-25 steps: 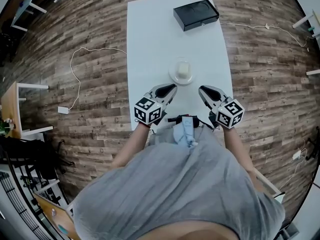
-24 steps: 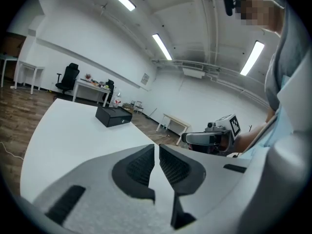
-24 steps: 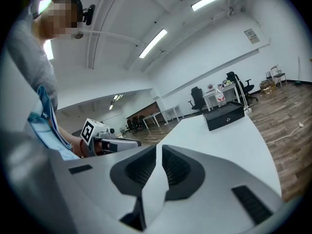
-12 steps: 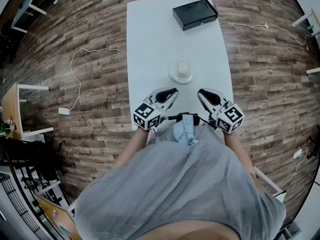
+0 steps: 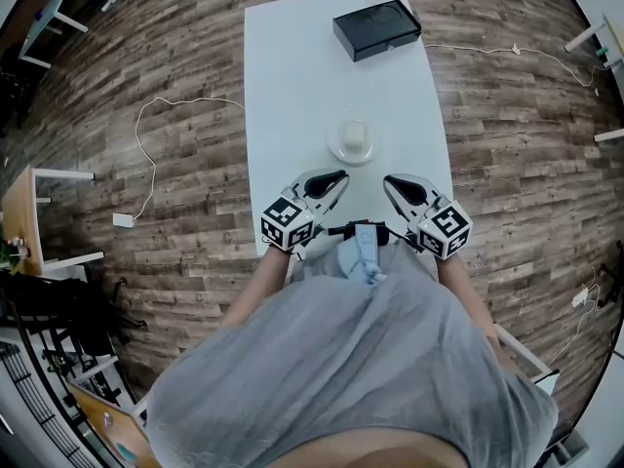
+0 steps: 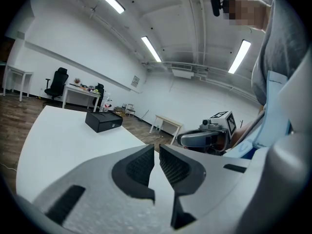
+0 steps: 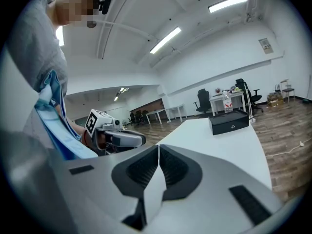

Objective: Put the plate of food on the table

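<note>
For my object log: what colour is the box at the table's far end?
The box is black, shown best in the head view.

The left gripper holds its 2 jaws almost together, nothing between them, above a white table. A black box sits farther along it. The right gripper hangs just beyond the jaws.

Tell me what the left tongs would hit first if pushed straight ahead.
Probably nothing. The left tongs point out over the table, with the right tongs off to the side. The plate lies near that line but seems lower; depth is unclear.
</note>
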### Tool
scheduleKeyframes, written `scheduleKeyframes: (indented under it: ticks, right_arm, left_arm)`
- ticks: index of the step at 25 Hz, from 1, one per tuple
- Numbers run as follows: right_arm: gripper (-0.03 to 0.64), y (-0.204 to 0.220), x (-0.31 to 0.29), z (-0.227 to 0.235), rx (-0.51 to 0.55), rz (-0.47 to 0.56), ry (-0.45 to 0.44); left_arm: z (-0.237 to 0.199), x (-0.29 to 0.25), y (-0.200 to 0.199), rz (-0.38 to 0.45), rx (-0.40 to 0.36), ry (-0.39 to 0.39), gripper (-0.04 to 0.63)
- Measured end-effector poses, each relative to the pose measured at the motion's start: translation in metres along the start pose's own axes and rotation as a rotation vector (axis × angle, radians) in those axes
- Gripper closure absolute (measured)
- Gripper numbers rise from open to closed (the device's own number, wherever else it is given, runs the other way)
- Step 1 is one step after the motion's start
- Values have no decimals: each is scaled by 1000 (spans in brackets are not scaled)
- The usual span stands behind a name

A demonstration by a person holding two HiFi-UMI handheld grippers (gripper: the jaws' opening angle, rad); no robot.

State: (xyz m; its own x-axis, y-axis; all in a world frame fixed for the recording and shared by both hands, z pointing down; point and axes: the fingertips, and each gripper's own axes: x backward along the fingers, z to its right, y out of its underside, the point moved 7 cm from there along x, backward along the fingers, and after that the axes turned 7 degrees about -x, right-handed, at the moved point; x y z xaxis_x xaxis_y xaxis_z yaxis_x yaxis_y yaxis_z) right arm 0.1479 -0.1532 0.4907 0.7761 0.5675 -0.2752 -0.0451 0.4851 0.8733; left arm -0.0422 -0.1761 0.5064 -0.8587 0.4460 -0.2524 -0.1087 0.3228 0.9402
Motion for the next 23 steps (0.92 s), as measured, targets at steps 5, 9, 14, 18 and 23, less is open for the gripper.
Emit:
scheduleKeyframes:
  ticks: [5,9,14,18,23]
  right_arm:
    - [583,-1,-1,1,-6,-8,-7]
    - [583,-2,0,1,-13,-8,-11]
    - [583,-1,-1,3,-15,-13,-11]
    - [583,0,-3,2,-17,-20,-10]
    - [583,3,-1,3,-28,-25,-7]
  left_arm:
    - [3,-4,1,-12,-4,12,554]
    - [4,-6,1,-17,0,15,554]
    - [4,-6,1,-21,1,16,554]
    - [3,-6,3,-29,6,19,554]
    - [5,-7,6,-43,19,27,554]
